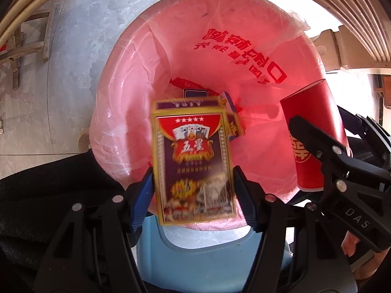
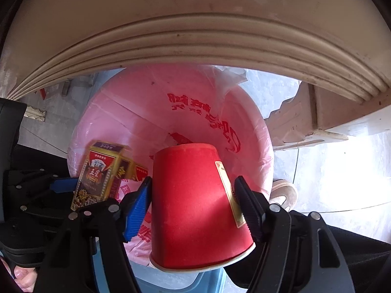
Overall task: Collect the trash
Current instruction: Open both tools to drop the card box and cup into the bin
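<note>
A blue bin [image 1: 195, 256] lined with a pink bag [image 1: 114, 92] stands right under both grippers. My left gripper [image 1: 193, 171] points down into it and is open. The playing-card box [image 1: 193, 161] between its fingers is blurred while the fingers are sharp, so it is slipping loose. Other card boxes [image 1: 232, 112] lie at the bottom of the bag. My right gripper [image 2: 194, 179] is shut on a red paper cup [image 2: 195, 207], held bottom-first and tilted over the pink bag [image 2: 110, 112]. The left wrist view shows that cup [image 1: 310, 131] at the right. The right wrist view shows the card box [image 2: 97, 171] at the left.
A beige table with a ribbed edge [image 2: 195, 36] overhangs the far side of the bin. Its carved leg [image 2: 305, 122] stands to the right. A wooden chair [image 1: 24, 48] stands on the grey tile floor at the left. A person's shoe [image 2: 284, 193] is beside the bin.
</note>
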A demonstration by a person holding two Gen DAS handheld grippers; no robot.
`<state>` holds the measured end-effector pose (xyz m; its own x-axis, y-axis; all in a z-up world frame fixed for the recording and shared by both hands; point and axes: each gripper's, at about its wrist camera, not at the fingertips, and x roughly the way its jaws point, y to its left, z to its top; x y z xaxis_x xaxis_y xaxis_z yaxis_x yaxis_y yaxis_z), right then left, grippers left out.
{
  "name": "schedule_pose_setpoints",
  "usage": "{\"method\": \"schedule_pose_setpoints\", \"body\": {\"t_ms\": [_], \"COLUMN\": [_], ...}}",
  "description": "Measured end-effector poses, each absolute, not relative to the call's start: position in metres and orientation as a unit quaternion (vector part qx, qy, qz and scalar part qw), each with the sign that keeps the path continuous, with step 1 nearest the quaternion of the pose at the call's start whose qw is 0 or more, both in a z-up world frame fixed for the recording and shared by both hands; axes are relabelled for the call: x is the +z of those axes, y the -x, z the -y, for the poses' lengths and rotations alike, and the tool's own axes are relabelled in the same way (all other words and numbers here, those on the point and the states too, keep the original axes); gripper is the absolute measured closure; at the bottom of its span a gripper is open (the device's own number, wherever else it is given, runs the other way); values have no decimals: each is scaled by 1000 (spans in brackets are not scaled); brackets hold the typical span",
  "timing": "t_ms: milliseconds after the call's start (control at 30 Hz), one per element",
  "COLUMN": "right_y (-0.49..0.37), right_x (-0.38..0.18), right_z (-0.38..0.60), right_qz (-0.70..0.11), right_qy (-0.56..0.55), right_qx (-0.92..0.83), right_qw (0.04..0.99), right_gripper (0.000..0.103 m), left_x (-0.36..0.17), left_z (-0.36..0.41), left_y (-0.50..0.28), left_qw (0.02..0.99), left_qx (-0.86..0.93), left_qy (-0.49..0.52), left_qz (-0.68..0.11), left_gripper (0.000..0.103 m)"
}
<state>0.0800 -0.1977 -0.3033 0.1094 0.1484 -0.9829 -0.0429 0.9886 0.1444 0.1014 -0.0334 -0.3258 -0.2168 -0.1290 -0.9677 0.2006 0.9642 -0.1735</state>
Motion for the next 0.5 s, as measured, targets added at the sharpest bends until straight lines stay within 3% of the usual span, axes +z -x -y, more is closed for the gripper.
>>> {"method": "schedule_pose_setpoints", "body": {"t_ms": [100,200,500], "right_y": [-81,-82,-82], "right_x": [-305,-307,-308], "right_z": [198,199,201], "right_qz": [-666,-667,-666], "right_qy": [-40,-40,-39], "right_qx": [62,54,53], "right_qw": [742,742,743], "right_gripper": [35,26,26], "left_x": [-325,-326,-325], "left_z": [33,33,32], "left_y": [-102,-102,-102], "left_qw": [626,625,628], "left_qx": [-132,-133,-130], "left_qy": [-26,-28,-28], "left_qz": [-768,-768,-767], "left_gripper": [31,27,26]}}
